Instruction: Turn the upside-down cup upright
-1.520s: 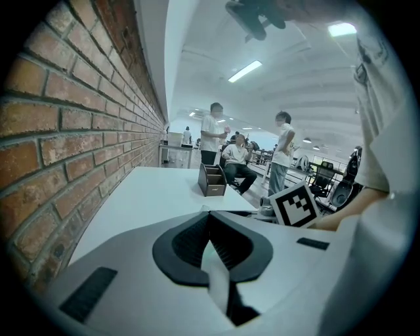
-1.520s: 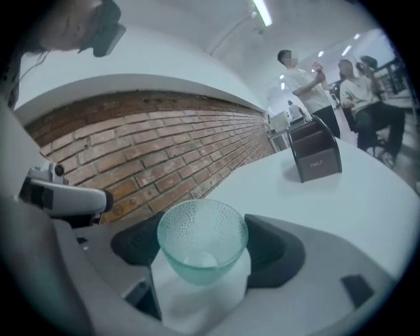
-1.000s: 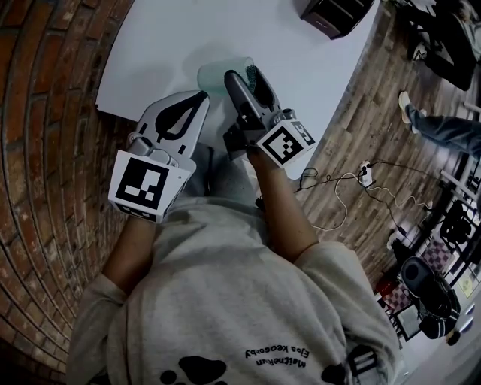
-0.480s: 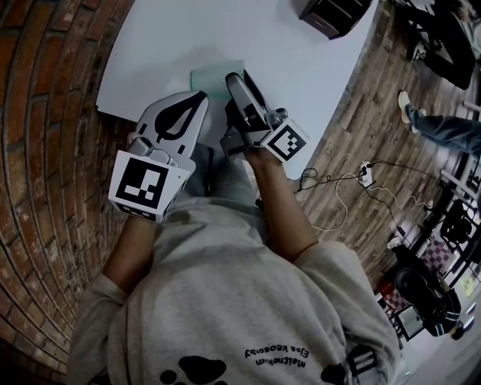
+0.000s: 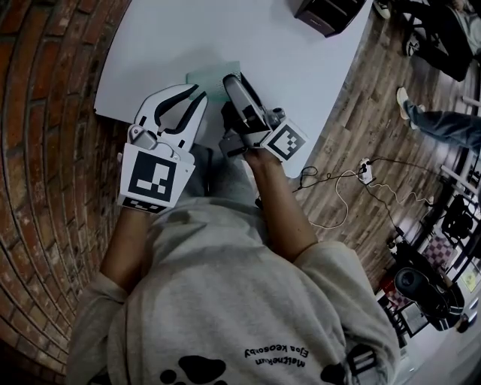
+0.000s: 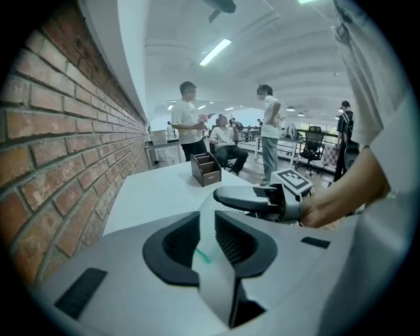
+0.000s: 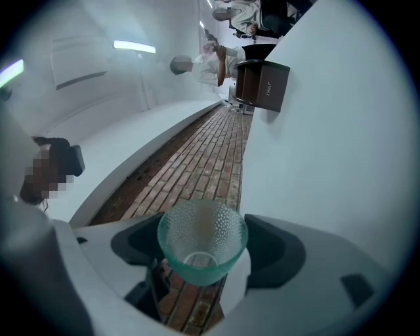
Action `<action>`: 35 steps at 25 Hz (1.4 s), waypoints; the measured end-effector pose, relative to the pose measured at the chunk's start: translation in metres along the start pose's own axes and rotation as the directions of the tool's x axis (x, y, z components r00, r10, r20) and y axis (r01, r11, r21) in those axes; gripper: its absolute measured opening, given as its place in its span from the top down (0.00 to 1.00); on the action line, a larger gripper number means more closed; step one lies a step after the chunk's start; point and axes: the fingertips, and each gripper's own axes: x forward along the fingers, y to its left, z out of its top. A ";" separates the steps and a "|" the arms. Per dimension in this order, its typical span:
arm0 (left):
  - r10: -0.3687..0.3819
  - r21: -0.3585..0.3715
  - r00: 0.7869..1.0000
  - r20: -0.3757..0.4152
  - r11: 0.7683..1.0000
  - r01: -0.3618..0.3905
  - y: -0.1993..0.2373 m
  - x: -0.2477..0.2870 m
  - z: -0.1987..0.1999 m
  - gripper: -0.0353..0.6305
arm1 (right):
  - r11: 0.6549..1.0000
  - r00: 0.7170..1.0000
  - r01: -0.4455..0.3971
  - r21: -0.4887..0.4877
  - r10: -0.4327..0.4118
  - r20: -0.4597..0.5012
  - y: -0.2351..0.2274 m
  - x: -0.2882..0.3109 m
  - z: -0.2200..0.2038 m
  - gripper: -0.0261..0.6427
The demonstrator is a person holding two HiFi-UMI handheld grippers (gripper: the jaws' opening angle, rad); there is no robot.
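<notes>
The cup (image 5: 201, 77) is pale green dimpled glass, held just above the white table (image 5: 301, 90) near its front edge. My right gripper (image 5: 237, 83) is shut on the cup. In the right gripper view the cup (image 7: 201, 237) sits between the jaws, its wide rim facing the camera and its small base behind. The left gripper (image 5: 195, 96) hovers just left of the cup. Its jaws have just been opening to a narrow gap and nothing is pressed between them. The left gripper view shows the cup (image 6: 207, 211) beyond the left gripper (image 6: 210, 237), and the right gripper (image 6: 259, 199) across it.
A dark wooden organiser box (image 5: 331, 11) stands at the table's far side. A brick wall (image 5: 45, 113) runs along the left. Cables (image 5: 338, 184) lie on the wooden floor at the right. Several people (image 6: 187, 121) are far off across the room.
The right gripper has rolled with the cup, which now points left instead of up and right. The left gripper has shifted slightly up and turned, and its jaws have parted a little.
</notes>
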 end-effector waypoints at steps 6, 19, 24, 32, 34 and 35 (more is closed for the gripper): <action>-0.049 0.144 0.994 -0.101 0.988 0.063 -0.005 0.013 -0.013 0.65 | 1.000 1.000 0.008 0.007 -0.008 -0.001 -0.003 0.001 0.001 0.39; -0.103 0.195 0.981 -0.163 0.972 0.134 -0.013 0.029 -0.024 0.50 | 0.999 1.000 -0.005 0.032 0.006 -0.024 0.005 -0.006 0.001 0.39; -0.116 0.229 0.973 -0.200 0.960 0.161 -0.018 0.037 -0.030 0.47 | 0.998 0.997 -0.051 0.021 0.052 -0.050 -0.022 -0.028 -0.003 0.39; -0.158 0.215 0.964 -0.213 0.955 0.204 -0.020 0.044 -0.035 0.44 | 0.998 0.994 -0.054 0.014 0.055 -0.090 -0.023 -0.028 -0.007 0.39; -0.169 0.206 0.962 -0.213 0.955 0.214 -0.021 0.044 -0.036 0.44 | 0.999 0.994 -0.052 0.016 0.053 -0.093 -0.023 -0.028 -0.007 0.39; -0.174 0.201 0.962 -0.213 0.955 0.217 -0.021 0.045 -0.036 0.43 | 0.999 0.994 -0.052 0.017 0.053 -0.094 -0.023 -0.028 -0.008 0.39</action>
